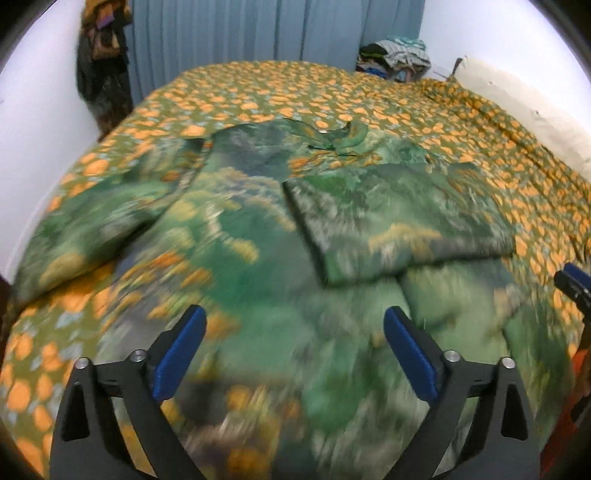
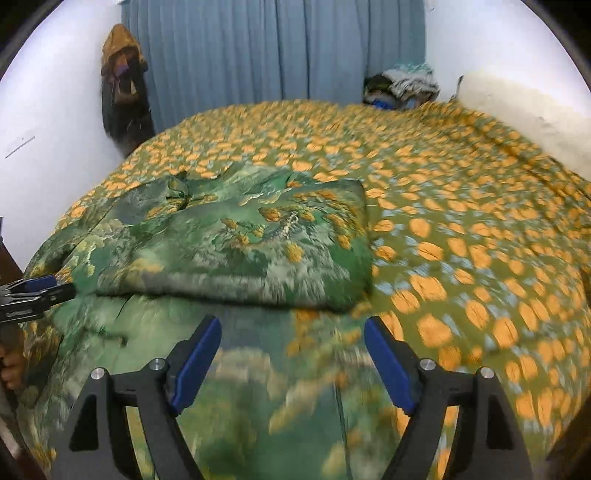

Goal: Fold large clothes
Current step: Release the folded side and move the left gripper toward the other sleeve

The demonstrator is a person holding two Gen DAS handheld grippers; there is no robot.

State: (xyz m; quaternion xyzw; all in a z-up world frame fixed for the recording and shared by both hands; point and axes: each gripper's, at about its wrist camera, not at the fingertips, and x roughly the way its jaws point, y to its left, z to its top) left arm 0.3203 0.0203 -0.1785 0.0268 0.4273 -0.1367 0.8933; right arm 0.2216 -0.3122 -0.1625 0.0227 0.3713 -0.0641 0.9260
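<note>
One green printed garment [image 1: 258, 229] on a bed [image 1: 461, 122] with orange-spotted cover.
Blue curtain [image 1: 240, 33] at 12 o'clock; left claw [image 1: 295, 325] and right claw [image 2: 293, 332] both gape empty.

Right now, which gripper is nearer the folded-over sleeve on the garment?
Right. The folded sleeve lies just ahead of the right gripper, slightly to its left. From the left gripper it sits farther ahead and off to its right. Both are open and empty.
</note>
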